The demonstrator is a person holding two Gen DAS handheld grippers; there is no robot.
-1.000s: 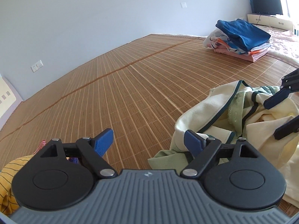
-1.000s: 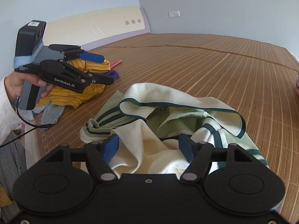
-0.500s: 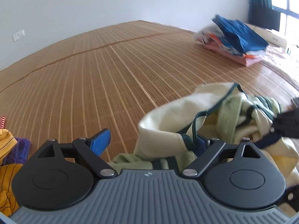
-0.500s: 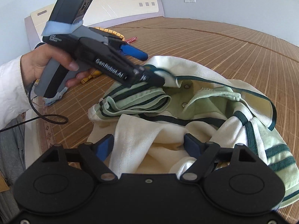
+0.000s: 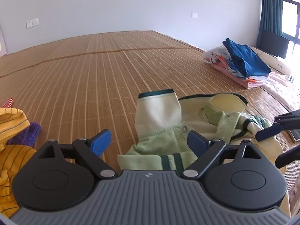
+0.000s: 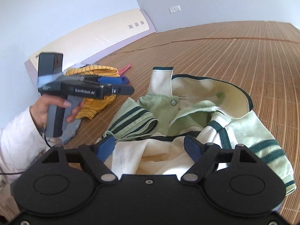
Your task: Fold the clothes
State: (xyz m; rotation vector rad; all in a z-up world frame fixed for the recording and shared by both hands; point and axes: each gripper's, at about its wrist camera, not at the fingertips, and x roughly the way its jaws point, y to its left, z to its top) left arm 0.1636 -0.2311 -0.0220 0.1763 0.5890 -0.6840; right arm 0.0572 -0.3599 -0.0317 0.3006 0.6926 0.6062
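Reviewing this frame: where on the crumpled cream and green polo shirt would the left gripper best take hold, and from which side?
Probably the upright cream sleeve cuff of the polo shirt. It stands free above the bamboo mat with its dark green hem exposed, so the open left gripper could come straight forward and slightly up, closing its fingers across that edge.

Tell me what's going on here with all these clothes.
A person is folding laundry on a bamboo mat, holding a gripper in each hand. Both are working on a crumpled cream and green polo shirt, not yet laid flat. The left gripper and the right gripper are both open, gripping nothing. A folded stack sits far off, and a yellow striped garment waits beside the shirt.
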